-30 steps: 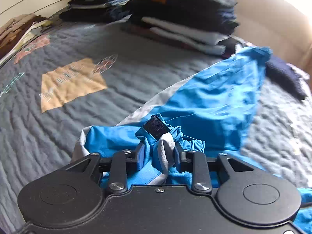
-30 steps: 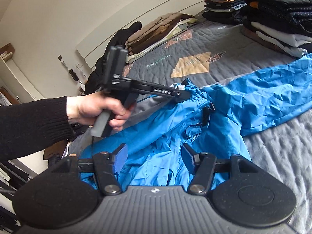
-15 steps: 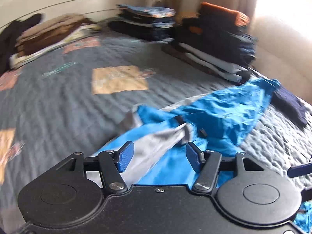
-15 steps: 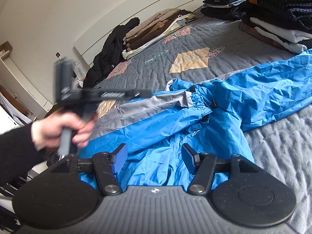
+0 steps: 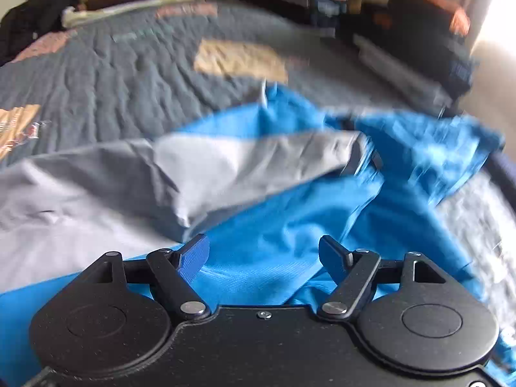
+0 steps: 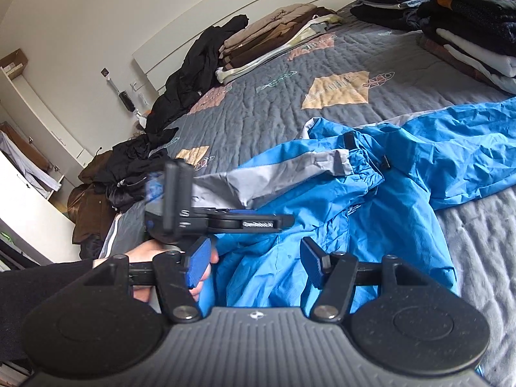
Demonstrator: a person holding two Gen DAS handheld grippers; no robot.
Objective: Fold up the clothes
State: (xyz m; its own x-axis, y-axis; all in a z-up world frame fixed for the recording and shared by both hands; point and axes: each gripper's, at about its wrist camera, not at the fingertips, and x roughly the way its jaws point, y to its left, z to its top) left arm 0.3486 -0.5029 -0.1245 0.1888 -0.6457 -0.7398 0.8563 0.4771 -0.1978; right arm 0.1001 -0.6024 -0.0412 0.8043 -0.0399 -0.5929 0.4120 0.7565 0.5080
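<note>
A blue jacket with grey panels lies spread on the grey quilt. Its grey-striped sleeve is laid over the body, with the cuff pointing to the right. My left gripper hovers just above the blue cloth. Its jaws are opening and nothing is pinched between them. In the right wrist view a hand carries that gripper low over the jacket's grey part. My right gripper stands open above the near hem, empty.
Stacks of folded clothes line the far right of the bed. A brown and beige pile and black garments lie along the far left edge. A white cupboard stands beside the bed.
The left gripper let go of the sleeve cuff, opened wide and drew back along the sleeve. The sleeve now lies flat across the jacket. The right gripper shifted slightly and stayed open.
</note>
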